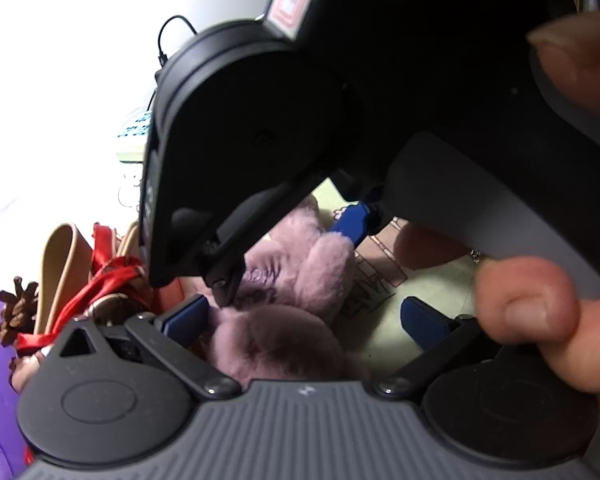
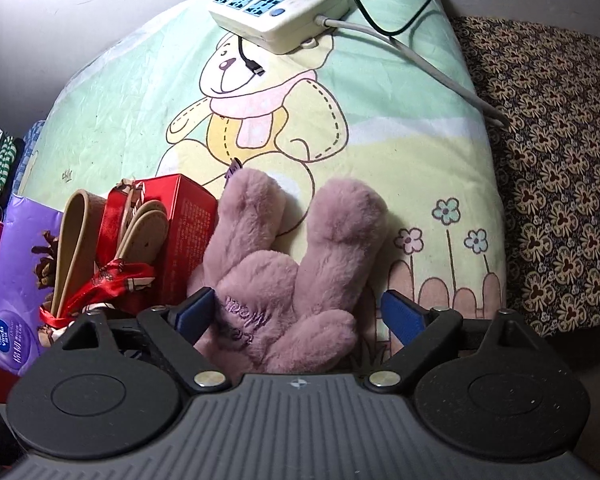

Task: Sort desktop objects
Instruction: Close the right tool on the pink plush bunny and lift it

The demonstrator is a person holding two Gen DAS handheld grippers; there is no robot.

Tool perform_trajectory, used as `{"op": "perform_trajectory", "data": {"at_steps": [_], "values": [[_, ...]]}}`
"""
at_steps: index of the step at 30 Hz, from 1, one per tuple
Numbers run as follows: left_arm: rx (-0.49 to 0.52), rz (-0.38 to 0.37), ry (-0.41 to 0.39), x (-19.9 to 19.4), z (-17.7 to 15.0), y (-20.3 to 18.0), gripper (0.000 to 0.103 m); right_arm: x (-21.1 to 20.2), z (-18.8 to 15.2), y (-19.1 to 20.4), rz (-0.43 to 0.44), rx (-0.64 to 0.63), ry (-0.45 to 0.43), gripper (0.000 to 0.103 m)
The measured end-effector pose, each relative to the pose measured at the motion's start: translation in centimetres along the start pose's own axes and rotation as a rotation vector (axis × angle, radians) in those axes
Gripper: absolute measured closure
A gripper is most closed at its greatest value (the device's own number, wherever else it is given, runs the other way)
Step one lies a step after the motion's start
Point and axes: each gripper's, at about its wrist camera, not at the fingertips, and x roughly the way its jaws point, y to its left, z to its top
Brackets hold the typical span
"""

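Note:
A fluffy mauve plush toy [image 2: 296, 276] with two long ears lies on a cartoon bear cloth [image 2: 120, 108]. My right gripper [image 2: 300, 314] is open, its blue pads on either side of the toy's body. In the left wrist view the toy [image 1: 276, 336] lies between the open fingers of my left gripper [image 1: 306, 318]. The right gripper's black body [image 1: 260, 128] fills most of that view, right above the toy. A red box [image 2: 184, 224] stands to the toy's left, touching it.
Tan insoles tied with red ribbon [image 2: 112, 256] and a pine cone [image 2: 46, 264] lean by the red box. A purple tissue pack [image 2: 12, 288] lies at the left. A white power strip [image 2: 280, 4] with cables sits at the far end. A patterned fabric [image 2: 560, 180] borders the right.

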Motion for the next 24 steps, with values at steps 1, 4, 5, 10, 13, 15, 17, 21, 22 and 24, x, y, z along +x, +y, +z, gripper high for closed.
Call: {"op": "perform_trajectory", "data": {"at_steps": [1,4,5,10,13,15,17,21,22,24], "values": [[0.004,-0.001,0.001,-0.1,0.0,-0.1,0.005,0.0,0.0,0.1,0.014,0.001,0.0,0.036],[-0.004,0.0,-0.001,-0.7,-0.2,-0.4,0.01,-0.3,-0.3,-0.2,0.019,0.026,-0.007,0.038],[-0.007,0.004,-0.001,-1.0,-0.2,-0.6,0.015,-0.5,-0.4,-0.3,0.019,0.035,-0.012,0.038],[-0.027,-0.023,0.011,-2.3,-0.2,-1.0,0.031,-2.5,-1.8,-0.9,0.017,0.066,-0.047,0.045],[-0.041,-0.055,0.022,-3.2,-0.5,-1.1,0.038,-3.7,-2.9,-1.9,0.027,0.111,-0.068,0.053],[-0.043,-0.087,0.029,-3.9,-0.9,-1.1,0.039,-4.4,-3.6,-2.7,0.042,0.153,-0.078,0.056],[-0.031,-0.093,0.047,-4.2,-1.4,-1.4,0.028,-4.7,-4.5,-3.0,0.049,0.166,-0.085,0.058],[-0.044,-0.101,0.116,-2.7,-2.5,-2.1,0.019,-4.7,-6.0,-3.7,0.082,0.216,-0.101,0.054],[-0.065,-0.112,0.109,-2.7,-2.6,-2.0,0.019,-4.6,-6.1,-3.8,0.091,0.234,-0.105,0.051],[-0.069,-0.145,0.109,-2.8,-2.3,-2.3,0.033,-4.0,-6.3,-4.1,0.108,0.274,-0.109,0.043]]}}
